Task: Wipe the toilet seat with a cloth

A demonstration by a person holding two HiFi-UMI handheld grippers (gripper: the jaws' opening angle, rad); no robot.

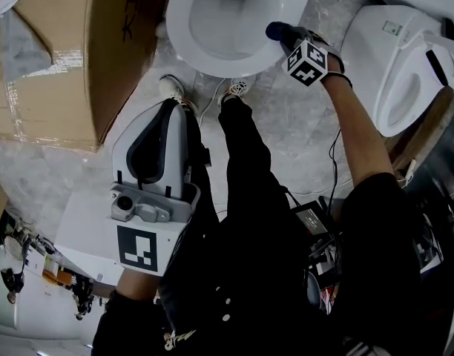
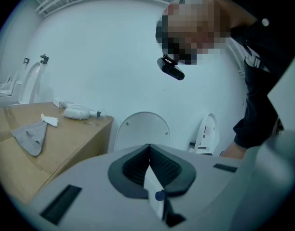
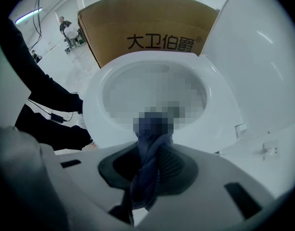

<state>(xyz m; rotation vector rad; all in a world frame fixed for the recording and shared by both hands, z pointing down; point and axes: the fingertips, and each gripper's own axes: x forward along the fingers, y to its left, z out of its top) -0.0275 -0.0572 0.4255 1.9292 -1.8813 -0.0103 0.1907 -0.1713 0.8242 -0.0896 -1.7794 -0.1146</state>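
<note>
right gripper view, right gripper (image 3: 150, 146) pinching blue cloth (image 3: 145, 177), toilet seat (image 3: 92, 109) ahead

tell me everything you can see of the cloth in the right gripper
The cloth is dark blue soft fabric, bunched and twisted into a rope-like roll. The right gripper is shut on it, jaws clamped on its sides, fabric trailing back toward the camera and a short end poking past the tips. A blur hides that end in the right gripper view; in the head view it lies on the front rim of the white toilet seat, apparently touching it.
</note>
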